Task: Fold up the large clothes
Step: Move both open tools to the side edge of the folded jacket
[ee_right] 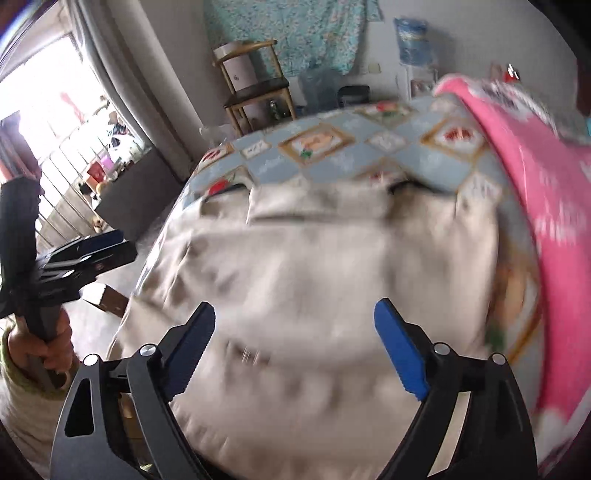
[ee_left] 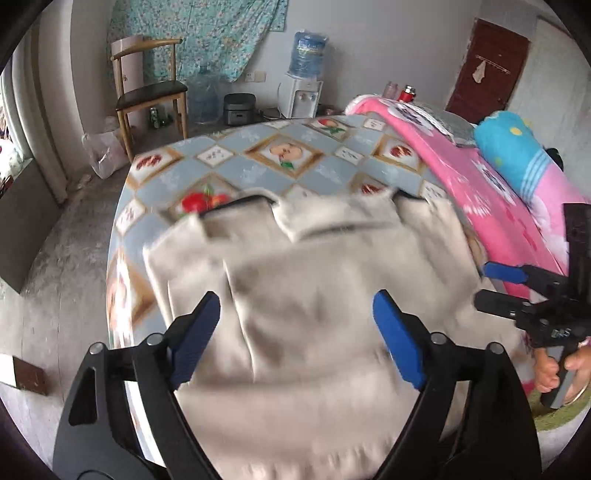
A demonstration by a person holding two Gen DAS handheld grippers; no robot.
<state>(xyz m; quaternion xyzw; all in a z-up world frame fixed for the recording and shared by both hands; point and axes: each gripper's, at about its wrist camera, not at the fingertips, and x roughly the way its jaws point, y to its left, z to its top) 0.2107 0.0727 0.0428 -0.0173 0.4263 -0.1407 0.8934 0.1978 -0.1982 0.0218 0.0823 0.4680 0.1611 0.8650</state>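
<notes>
With both sets of fingers spread and empty, left gripper [ee_left: 295,332] and right gripper [ee_right: 295,336], best to pinch matching near corners of the beige garment [ee_left: 314,288] lying flat mid-table [ee_left: 236,166], then carry toward twelve o'clock.

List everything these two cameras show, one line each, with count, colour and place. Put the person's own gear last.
garment: one, beige, spread on the table, blurred
table: one, blue-grey cloth with fruit pictures, centre
blanket: one, pink, along the table's right side
plush toy: one, blue, on the blanket
chair: one, wood with dark seat, far left by the wall
water dispenser: one, white with blue bottle on top, far wall
hanging cloth: one, teal floral, on the wall
door: one, dark brown, far right
left gripper: one, black with blue pads, open, nothing between them
right gripper: one, black with blue pads, open, nothing between them
</notes>
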